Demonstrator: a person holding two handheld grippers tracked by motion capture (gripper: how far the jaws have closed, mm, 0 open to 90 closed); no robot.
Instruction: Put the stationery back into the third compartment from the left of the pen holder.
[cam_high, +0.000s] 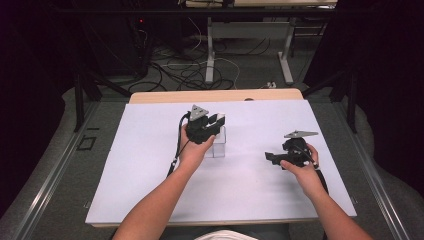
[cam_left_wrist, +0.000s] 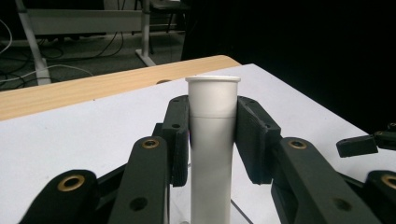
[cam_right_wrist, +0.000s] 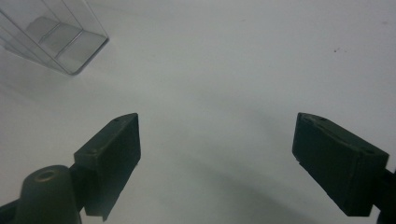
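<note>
With our left tongs (cam_left_wrist: 212, 140) clamped on the white tube (cam_left_wrist: 212, 140) above the clear box (cam_high: 218, 145) and right tongs (cam_right_wrist: 217, 158) open, we risk tipping the box if the tube descends off-centre.

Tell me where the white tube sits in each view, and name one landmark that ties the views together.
High view: white tube just left of centre, clamped in the left gripper above the clear box.
Left gripper view: tube upright at centre, between both jaws.
Right gripper view: not in it.
Shared landmark: the white table sheet.
</note>
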